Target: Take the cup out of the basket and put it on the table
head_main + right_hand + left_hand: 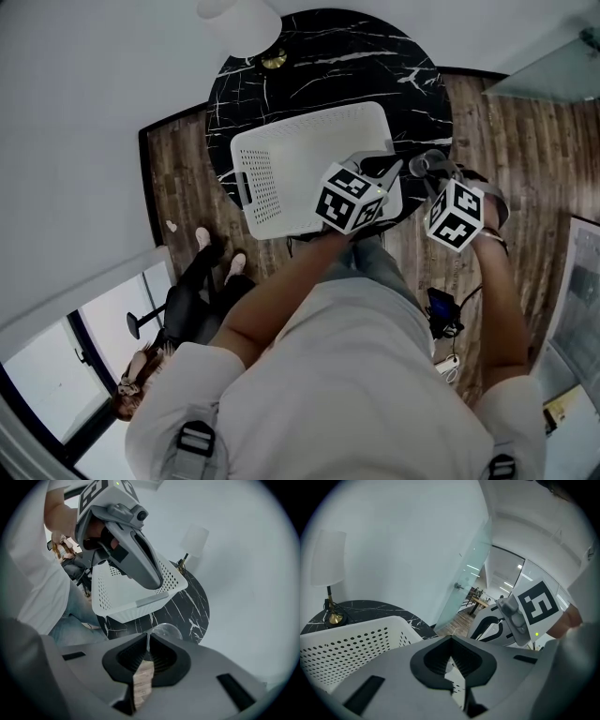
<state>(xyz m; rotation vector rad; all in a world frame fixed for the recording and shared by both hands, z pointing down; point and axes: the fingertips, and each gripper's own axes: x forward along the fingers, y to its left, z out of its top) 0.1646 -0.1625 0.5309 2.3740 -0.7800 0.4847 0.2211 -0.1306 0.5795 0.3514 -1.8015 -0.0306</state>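
Note:
A clear glass cup [425, 164] is outside the white perforated basket [281, 169], over the right edge of the black marble table [309, 56]. My right gripper [437, 174] is shut on the cup's rim. In the right gripper view the cup [166, 631] sits just beyond my right gripper [147, 641], whose jaws pinch the thin glass wall. I cannot tell whether the cup touches the table. My left gripper [397, 169] hangs over the basket's right end with its jaws together and nothing between them. In its own view the left gripper [451, 639] looks past the basket [351, 644].
A white-shaded lamp [239, 21] with a gold base stands at the table's far edge. Wooden floor [187, 178] surrounds the table. A person sits on the floor [183, 309] at the lower left. A glass partition [544, 70] stands at the upper right.

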